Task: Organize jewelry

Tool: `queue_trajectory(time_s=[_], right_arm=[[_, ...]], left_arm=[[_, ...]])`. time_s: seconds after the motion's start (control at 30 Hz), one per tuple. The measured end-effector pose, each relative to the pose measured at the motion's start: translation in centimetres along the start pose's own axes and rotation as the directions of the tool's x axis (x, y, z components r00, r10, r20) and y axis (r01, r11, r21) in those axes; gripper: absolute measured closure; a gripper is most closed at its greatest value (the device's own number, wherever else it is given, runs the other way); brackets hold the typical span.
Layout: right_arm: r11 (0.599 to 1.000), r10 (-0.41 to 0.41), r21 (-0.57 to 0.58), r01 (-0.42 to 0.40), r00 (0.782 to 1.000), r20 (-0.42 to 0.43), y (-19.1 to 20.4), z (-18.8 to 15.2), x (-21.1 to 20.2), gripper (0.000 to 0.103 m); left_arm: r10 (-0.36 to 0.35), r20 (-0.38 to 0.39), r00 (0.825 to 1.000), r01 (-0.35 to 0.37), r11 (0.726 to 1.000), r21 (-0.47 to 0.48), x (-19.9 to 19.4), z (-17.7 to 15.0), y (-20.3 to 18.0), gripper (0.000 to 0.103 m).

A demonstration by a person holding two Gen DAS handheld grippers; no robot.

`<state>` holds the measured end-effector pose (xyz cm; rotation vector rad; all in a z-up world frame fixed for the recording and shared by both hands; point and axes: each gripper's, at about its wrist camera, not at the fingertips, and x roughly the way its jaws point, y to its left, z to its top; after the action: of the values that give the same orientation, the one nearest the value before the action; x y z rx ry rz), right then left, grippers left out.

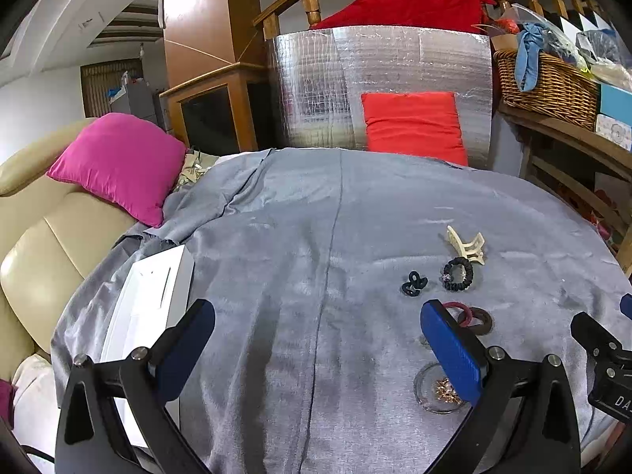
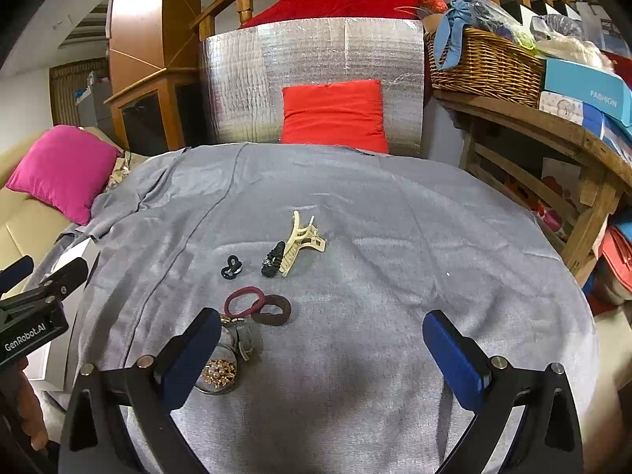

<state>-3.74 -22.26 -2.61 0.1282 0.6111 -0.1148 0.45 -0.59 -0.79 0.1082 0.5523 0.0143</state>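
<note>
Grey cloth [image 1: 276,237] covers the counter, with a long seam running from its far edge toward the near edge. Both tools hover above the near edge with nothing between their fingers. The left tool [image 1: 316,339] has its blue-padded fingers spread wide apart. The right tool [image 2: 322,351] is spread just as wide.

A cluster of small accessories lies on the cloth right of the seam, about midway between the near and far edges. A cream claw clip [image 2: 302,243] sits farthest back. Touching its near side is a black scrunchie [image 2: 274,258], and just to the left lies a small black hair tie [image 2: 231,266]. Nearer the near edge, a maroon hair tie [image 2: 245,301] overlaps a brown hair tie [image 2: 272,309].

Closest to the near edge, a small clear dish [image 2: 217,375] holds a gold brooch [image 2: 217,373] set with pearls. It sits just beside the right tool's left finger. Another small metal piece lies touching the dish's far rim, too hidden to identify.

A white box [image 1: 150,300] rests at the counter's left edge, beside the left tool. Beyond the far edge stand a silver foil panel [image 2: 316,47] and a red cushion [image 2: 333,112].
</note>
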Motion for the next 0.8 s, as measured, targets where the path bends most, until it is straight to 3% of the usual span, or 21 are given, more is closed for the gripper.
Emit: queue_trajectory(time_s=[0.8], right_arm=[[1.0, 0.004, -0.007, -0.004, 1.0, -0.006, 0.09, -0.13, 0.06, 0.0]], left_arm=[[-0.002, -0.003, 1.0, 0.002, 1.0, 0.012, 0.07, -0.16, -0.23, 0.0]])
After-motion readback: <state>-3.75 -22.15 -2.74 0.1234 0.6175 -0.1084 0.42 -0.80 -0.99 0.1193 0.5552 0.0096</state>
